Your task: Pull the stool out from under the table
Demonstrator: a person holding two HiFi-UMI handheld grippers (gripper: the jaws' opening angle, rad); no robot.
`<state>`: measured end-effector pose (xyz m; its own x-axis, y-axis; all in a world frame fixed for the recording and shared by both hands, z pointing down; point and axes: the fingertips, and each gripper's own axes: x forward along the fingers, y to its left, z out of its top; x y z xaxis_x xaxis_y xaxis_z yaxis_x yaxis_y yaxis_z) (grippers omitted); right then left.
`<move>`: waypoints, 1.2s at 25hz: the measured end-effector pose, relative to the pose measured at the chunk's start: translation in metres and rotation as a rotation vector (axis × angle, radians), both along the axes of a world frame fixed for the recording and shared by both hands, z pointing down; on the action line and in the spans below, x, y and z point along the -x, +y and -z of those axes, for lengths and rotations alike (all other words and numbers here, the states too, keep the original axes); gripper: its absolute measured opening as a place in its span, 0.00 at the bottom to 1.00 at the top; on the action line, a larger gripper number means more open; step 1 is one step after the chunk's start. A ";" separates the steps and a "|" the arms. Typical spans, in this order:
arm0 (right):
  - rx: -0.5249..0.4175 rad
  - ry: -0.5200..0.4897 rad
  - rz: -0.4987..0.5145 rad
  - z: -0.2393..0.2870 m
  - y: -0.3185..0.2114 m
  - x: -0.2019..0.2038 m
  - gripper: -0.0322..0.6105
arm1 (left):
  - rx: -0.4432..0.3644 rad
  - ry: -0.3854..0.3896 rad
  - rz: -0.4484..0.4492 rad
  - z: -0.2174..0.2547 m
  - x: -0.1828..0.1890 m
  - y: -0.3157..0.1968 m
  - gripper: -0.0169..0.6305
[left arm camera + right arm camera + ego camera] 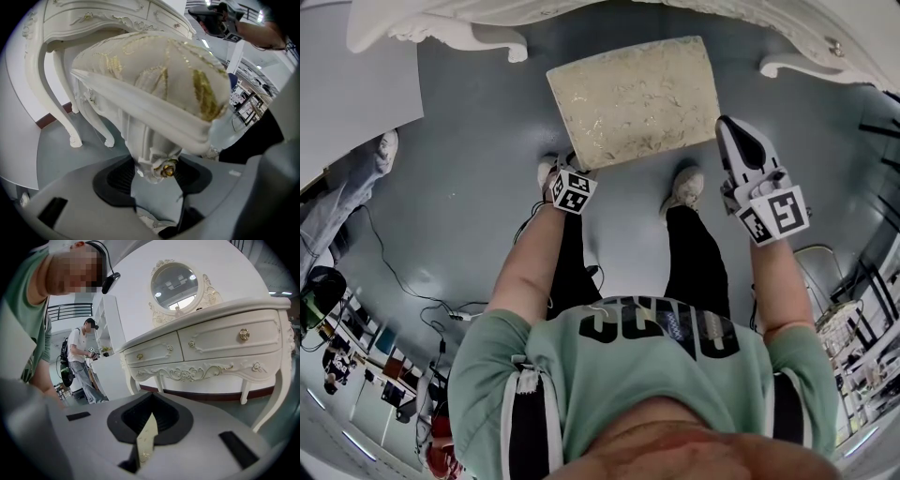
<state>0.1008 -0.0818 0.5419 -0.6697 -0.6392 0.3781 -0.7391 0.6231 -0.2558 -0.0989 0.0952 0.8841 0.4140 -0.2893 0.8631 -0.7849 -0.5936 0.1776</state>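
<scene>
The left tongs (157,171) pinch the carved near-left corner of the stool (633,98) at its gold rosette (168,168). In the left gripper view the cream-and-gold cushion (159,70) spreads ahead of and above them. The right tongs (734,131) are pressed together with nothing between them, just beside the stool's right edge and pointing towards the white table (211,343). The stool stands on the grey floor (469,178) between the two tongs, its far edge close to the table's front and lying between the table's curved legs (478,36).
</scene>
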 end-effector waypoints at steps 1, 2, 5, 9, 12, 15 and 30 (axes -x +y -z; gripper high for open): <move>-0.001 0.001 -0.001 0.002 0.000 0.000 0.03 | 0.002 0.000 0.001 0.000 0.000 0.000 0.42; -0.002 0.002 -0.003 0.003 0.000 -0.001 0.03 | 0.004 0.001 0.007 0.000 0.000 -0.001 0.42; -0.009 0.002 -0.006 0.010 0.001 -0.003 0.03 | 0.014 0.012 0.045 0.002 -0.002 -0.001 0.44; -0.013 0.012 -0.004 0.018 0.003 -0.004 0.03 | 0.040 0.046 0.098 0.012 0.000 0.001 0.50; -0.007 0.023 -0.002 0.027 0.004 -0.003 0.03 | 0.034 0.082 0.145 0.029 0.007 0.000 0.51; -0.012 0.032 -0.002 0.045 0.002 -0.002 0.03 | 0.021 0.089 0.146 0.057 0.014 -0.004 0.52; -0.088 0.074 -0.011 0.202 -0.014 -0.001 0.03 | -0.200 0.171 0.166 0.304 0.032 -0.070 0.52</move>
